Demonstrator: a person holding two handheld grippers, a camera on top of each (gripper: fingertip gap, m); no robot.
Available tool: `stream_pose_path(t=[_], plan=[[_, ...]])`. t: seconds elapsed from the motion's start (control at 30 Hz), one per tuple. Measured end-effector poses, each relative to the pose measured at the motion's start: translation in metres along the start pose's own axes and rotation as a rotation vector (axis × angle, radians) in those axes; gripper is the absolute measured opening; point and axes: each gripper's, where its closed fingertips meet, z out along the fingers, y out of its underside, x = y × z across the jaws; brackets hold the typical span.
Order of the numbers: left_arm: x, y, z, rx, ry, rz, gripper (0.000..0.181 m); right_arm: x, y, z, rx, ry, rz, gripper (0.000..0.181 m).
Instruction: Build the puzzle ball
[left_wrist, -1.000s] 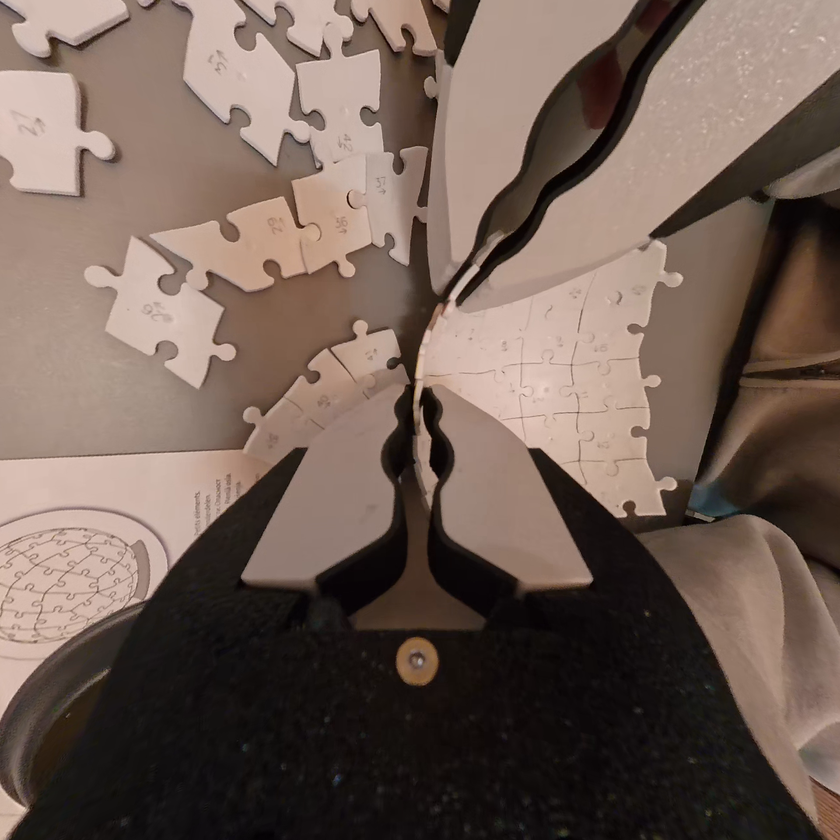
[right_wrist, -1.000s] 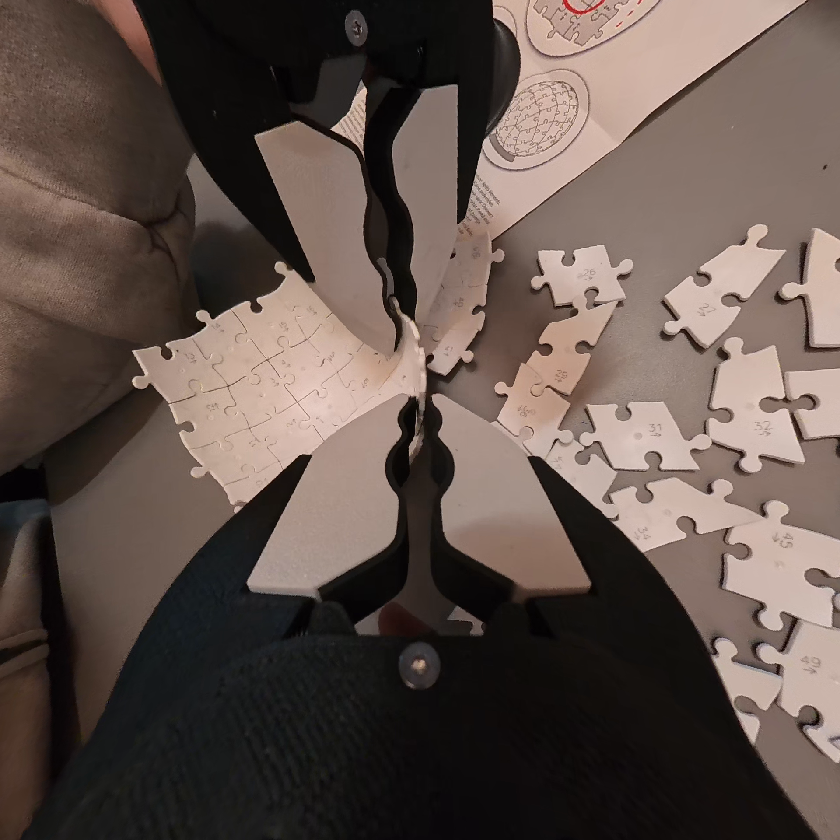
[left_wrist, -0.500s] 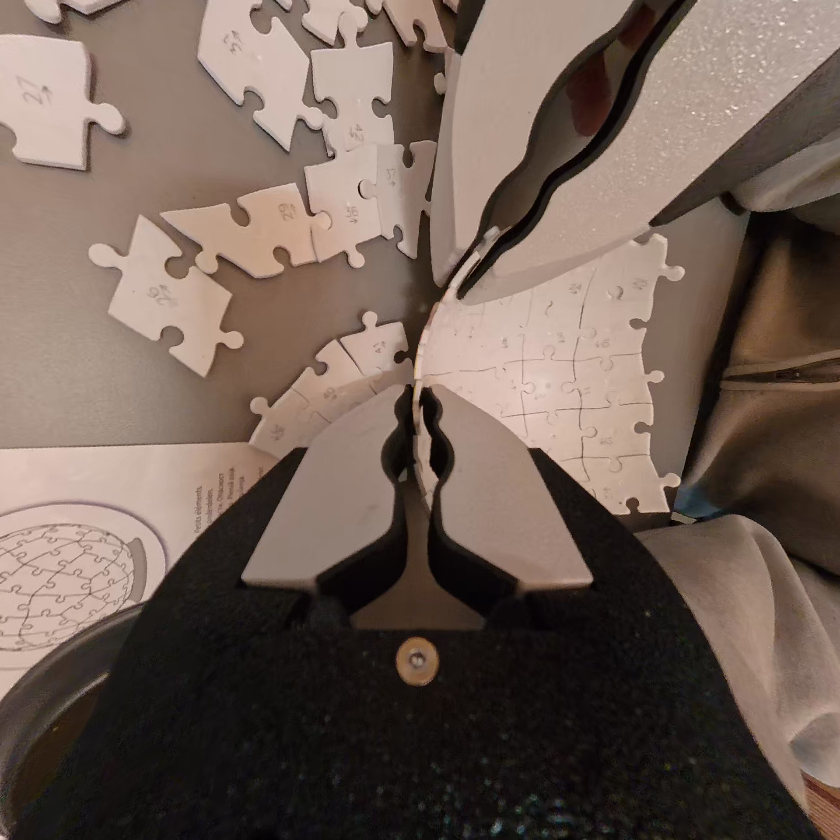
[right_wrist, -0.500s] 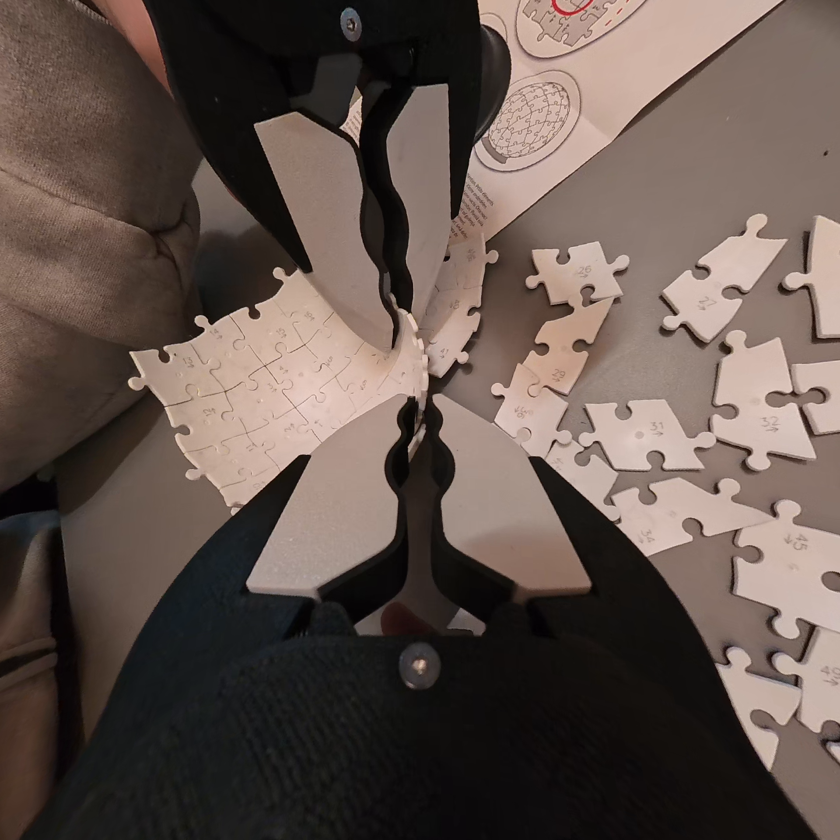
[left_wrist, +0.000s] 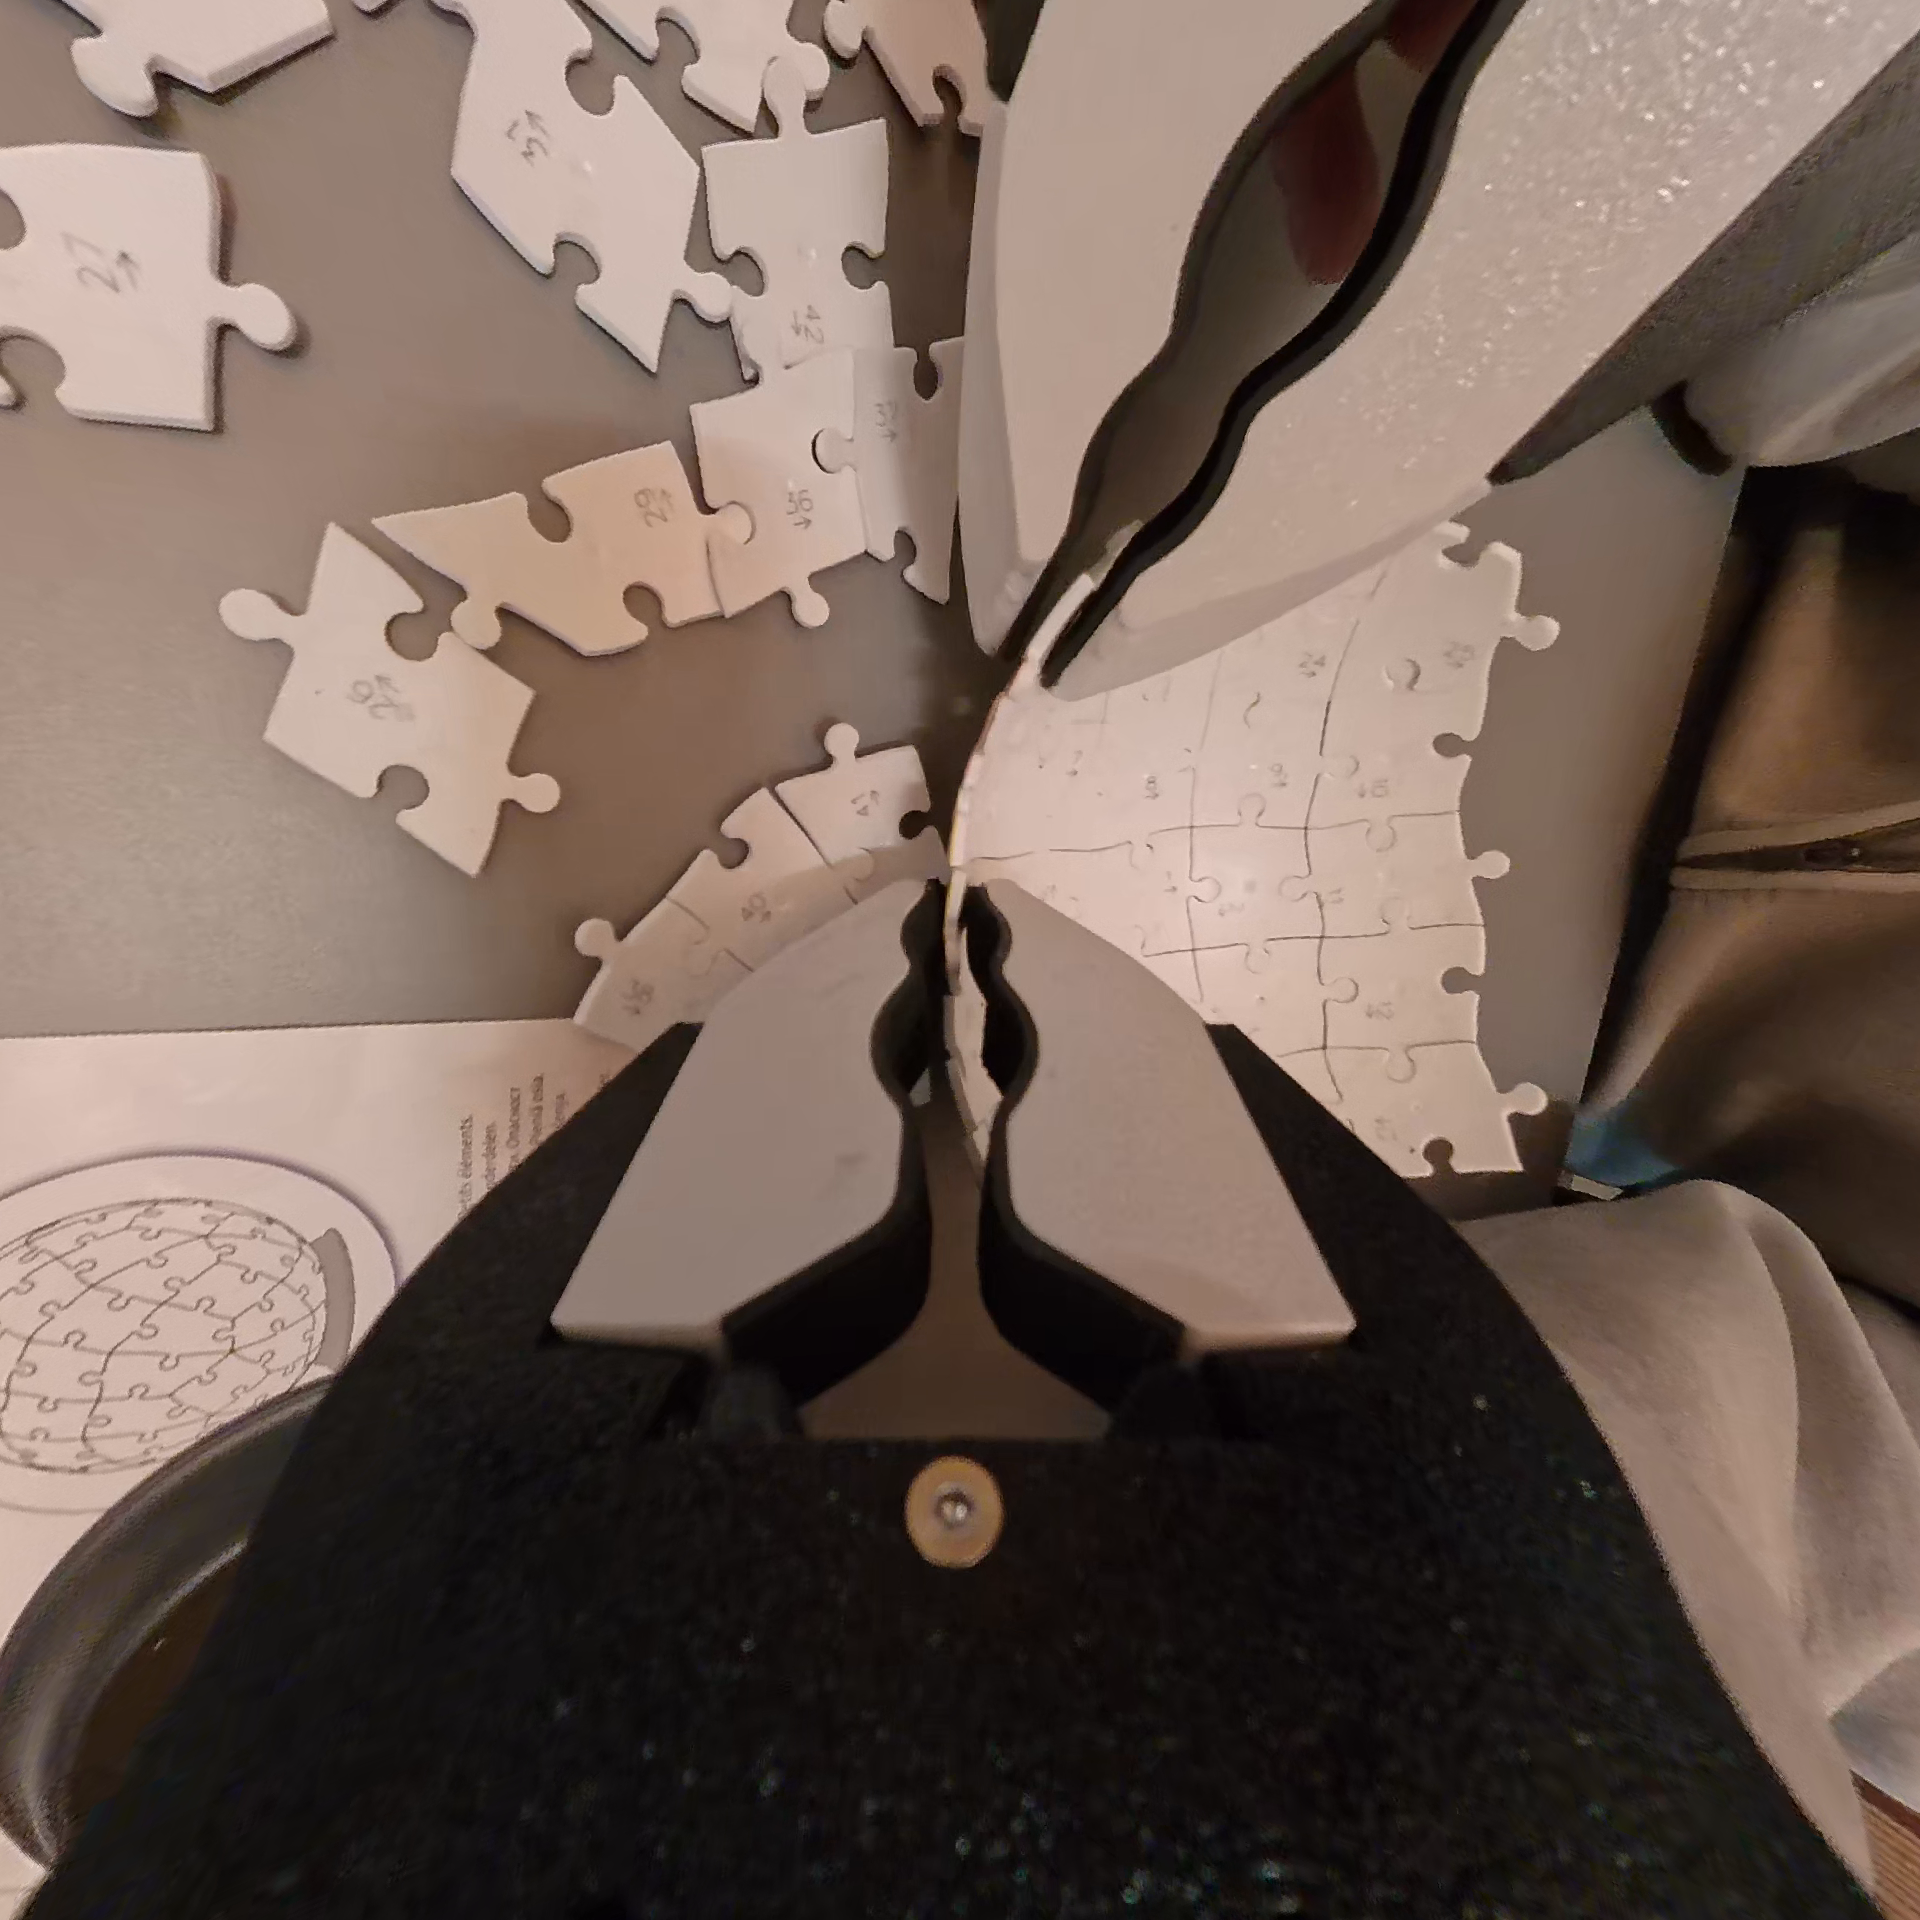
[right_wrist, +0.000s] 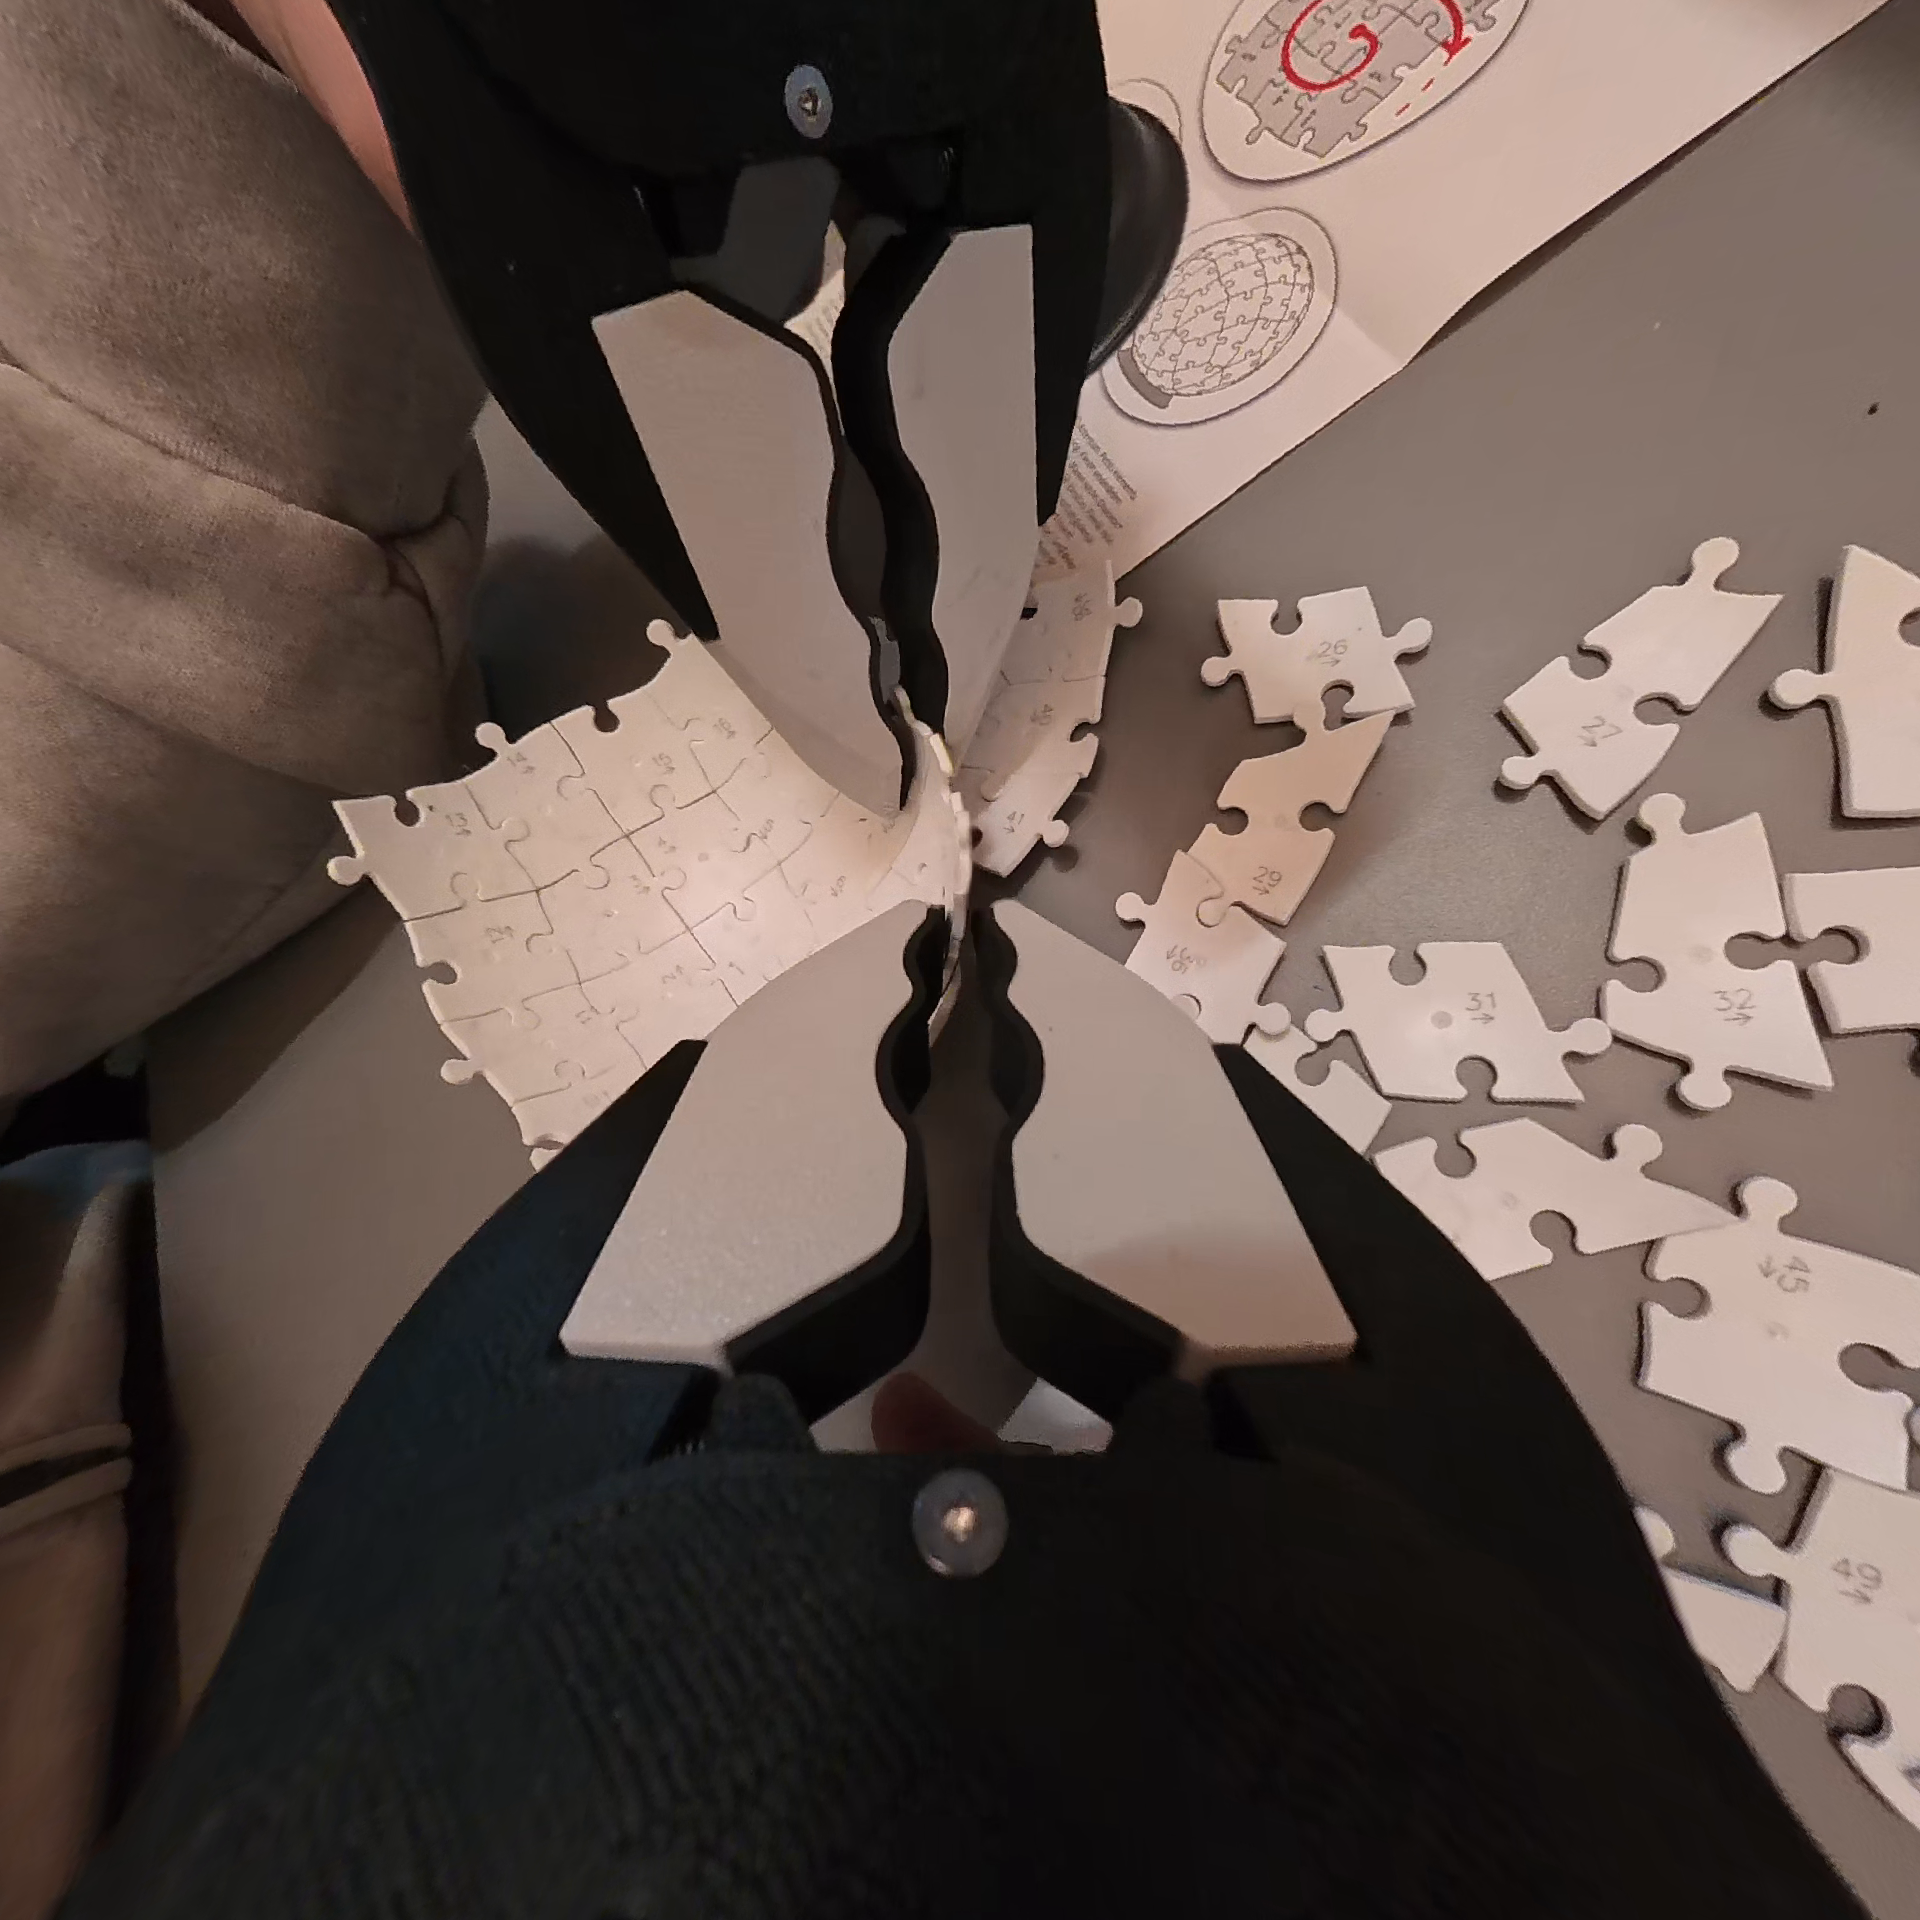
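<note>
A curved, partly built section of white numbered puzzle pieces (left_wrist: 1299, 883) is held on edge above the grey table, and it also shows in the right wrist view (right_wrist: 623, 883). My left gripper (left_wrist: 951, 904) is shut on its rim from below. My right gripper (right_wrist: 961, 914) is shut on the same rim a short way along. Each gripper shows in the other's view, the right gripper (left_wrist: 1039, 644) coming in from the top and the left gripper (right_wrist: 914, 769) likewise. A short strip of joined pieces (left_wrist: 748, 914) lies on the table beside the section.
Several loose white pieces (left_wrist: 395, 717) (right_wrist: 1455, 1029) lie spread over the grey table (right_wrist: 1558, 468). A printed instruction sheet (left_wrist: 260, 1122) (right_wrist: 1455, 208) lies near a dark round stand (left_wrist: 83, 1558). A person's beige clothing (right_wrist: 208, 416) borders the section's other side.
Both grippers stay shut on the curved section. In the right wrist view the left gripper's tip has drawn slightly nearer. The loose pieces have not moved.
</note>
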Motion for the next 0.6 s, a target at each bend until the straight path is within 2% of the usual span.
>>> stream_pose_path(t=[0.13,0.4,0.6], plan=[[-0.0001,-0.0002,0.0001,-0.002,-0.003,-0.001,0.003,0.002,0.0012,0.0004,0.003,-0.011,0.005,0.01],[0.0006,-0.0009,-0.0001,0.002,-0.002,0.0,0.003,0.0004,-0.0002,-0.0031,0.001,-0.018,-0.023,0.007],[0.0004,-0.0009,0.0,-0.003,-0.01,-0.001,0.003,0.0011,0.0009,-0.0019,-0.068,0.016,-0.174,0.009]])
